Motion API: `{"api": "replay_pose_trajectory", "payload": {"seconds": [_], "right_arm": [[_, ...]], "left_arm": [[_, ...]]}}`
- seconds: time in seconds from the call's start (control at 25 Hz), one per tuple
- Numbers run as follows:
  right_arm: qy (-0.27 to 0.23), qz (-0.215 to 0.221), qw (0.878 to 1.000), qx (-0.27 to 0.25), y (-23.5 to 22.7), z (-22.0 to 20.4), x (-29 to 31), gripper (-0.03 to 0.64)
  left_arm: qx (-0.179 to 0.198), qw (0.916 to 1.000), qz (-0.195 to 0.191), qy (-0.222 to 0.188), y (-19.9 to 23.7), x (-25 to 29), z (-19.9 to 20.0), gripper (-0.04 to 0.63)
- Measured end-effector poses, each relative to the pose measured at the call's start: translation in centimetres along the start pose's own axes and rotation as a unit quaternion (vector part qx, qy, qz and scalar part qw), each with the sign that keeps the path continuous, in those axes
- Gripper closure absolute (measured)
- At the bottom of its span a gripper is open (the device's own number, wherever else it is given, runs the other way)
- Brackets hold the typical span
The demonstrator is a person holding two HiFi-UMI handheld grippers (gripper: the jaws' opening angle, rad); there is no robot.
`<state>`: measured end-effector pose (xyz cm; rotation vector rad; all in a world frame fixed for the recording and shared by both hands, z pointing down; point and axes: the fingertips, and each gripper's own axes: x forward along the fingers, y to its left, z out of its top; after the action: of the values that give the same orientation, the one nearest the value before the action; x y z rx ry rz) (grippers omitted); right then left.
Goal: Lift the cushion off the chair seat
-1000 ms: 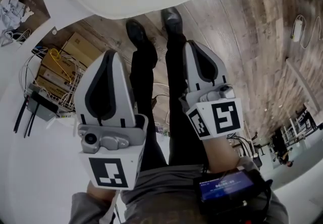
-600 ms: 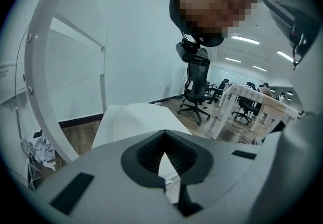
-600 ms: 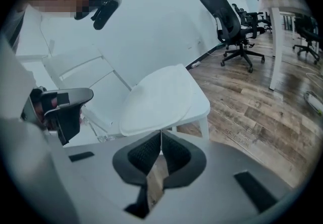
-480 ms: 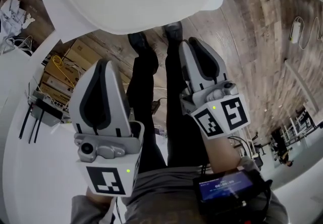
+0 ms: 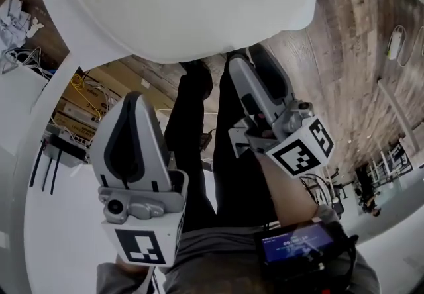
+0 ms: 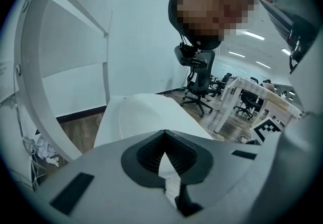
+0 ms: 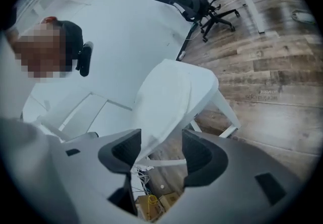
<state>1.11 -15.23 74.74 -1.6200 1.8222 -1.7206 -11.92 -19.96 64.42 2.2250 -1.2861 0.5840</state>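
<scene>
My count
One white moulded plastic chair (image 5: 179, 8); two grey grippers, my left gripper (image 5: 136, 98) and right gripper (image 5: 245, 55).

The right gripper (image 7: 160, 138) is holding its jaws wide apart, having just been opening them. An edge of the white chair (image 7: 174, 94) is showing in the gap, touching neither jaw.

The chair (image 5: 179, 1) is far, in front of the person's legs (image 5: 199, 120). L gripper (image 5: 136, 99) is near, on the left. R gripper (image 5: 246, 61) is right, closer to chair. Boxes (image 5: 74, 97) sit far left w/ wires (image 5: 83, 81) on top.
</scene>
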Motion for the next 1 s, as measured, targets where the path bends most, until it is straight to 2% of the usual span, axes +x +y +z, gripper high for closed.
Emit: {"api": "replay_pose_trajectory", "payload": {"seconds": [0.12, 0.32, 0.4, 0.56, 0.72, 0.84, 1.0], "right_arm": [[-0.009, 0.012, 0.999, 0.042, -0.5, 0.0, 0.7, 0.338], [-0.016, 0.029, 0.997, 0.066, -0.7, 0.3, 1.9, 0.342], [-0.015, 0.032, 0.997, 0.072, -0.6, 0.3, 2.3, 0.402], [-0.004, 0.021, 0.997, 0.070, -0.8, 0.3, 2.3, 0.470], [0.000, 0.015, 0.998, 0.065, -0.6, 0.2, 2.1, 0.503], [-0.007, 0.024, 0.999, 0.044, 0.5, 0.8, 1.6, 0.558], [-0.013, 0.032, 0.999, 0.020, 2.0, 1.6, 1.2, 0.570]], "left_arm": [[-0.003, 1.0000, 0.001, 0.004, 0.6, 0.1, -0.3, 0.589], [0.000, 0.9999, 0.011, 0.005, 1.6, 0.2, -0.4, 0.589], [0.002, 0.9999, 0.015, 0.003, 1.8, 0.0, -0.3, 0.589], [0.004, 0.9997, 0.023, -0.001, 1.9, -0.3, 0.2, 0.589], [-0.002, 0.9997, 0.025, -0.005, 1.7, -1.0, 0.7, 0.589], [0.000, 0.9997, 0.024, -0.010, 1.4, -1.7, 1.3, 0.589], [0.002, 0.9992, 0.033, -0.025, 1.6, -2.8, 2.6, 0.589]]}}
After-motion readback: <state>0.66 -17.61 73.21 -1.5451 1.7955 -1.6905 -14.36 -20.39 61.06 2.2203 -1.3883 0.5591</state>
